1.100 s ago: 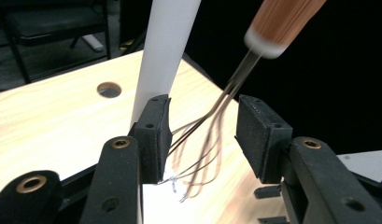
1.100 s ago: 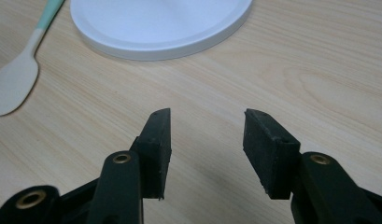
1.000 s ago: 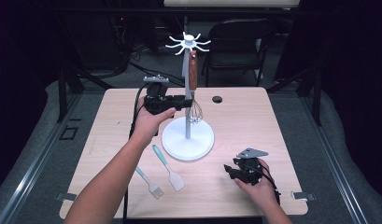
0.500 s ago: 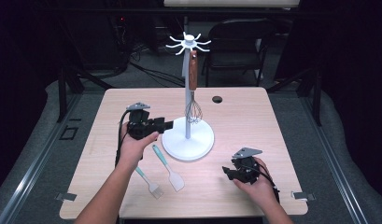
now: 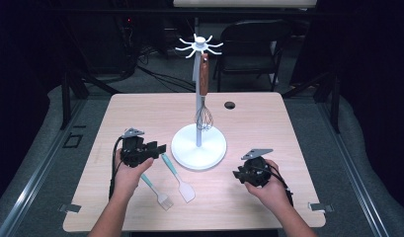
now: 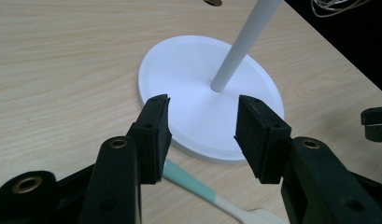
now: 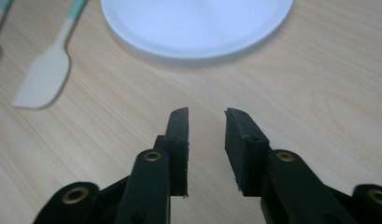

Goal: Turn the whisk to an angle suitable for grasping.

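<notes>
A white stand [image 5: 198,147] with a round base and a ring of hooks on top rises mid-table. A wooden-handled whisk [image 5: 204,98] hangs from it. Left of the base lie a teal-handled spatula [image 5: 179,178] and a teal-handled brush [image 5: 157,192]. My left gripper [image 5: 157,148] is low beside the base [image 6: 179,65], over the spatula handle [image 6: 193,186]; its jaws [image 6: 202,105] are open, have just been closing, and hold nothing. My right gripper [image 5: 239,175] hovers right of the base [image 7: 193,23]. Its jaws [image 7: 206,114] have just been closing to a narrow gap, empty over bare wood.
A black round grommet [image 5: 230,105] sits in the table's far side. A dark chair [image 5: 254,44] stands behind the table. Bare tabletop [image 5: 268,128] spreads right of the stand. Cables trail from both grippers toward the front edge.
The left hand came down and toward the front left, from beside the pole to the base's left rim. The right gripper's jaws have narrowed; that hand barely shifted.
</notes>
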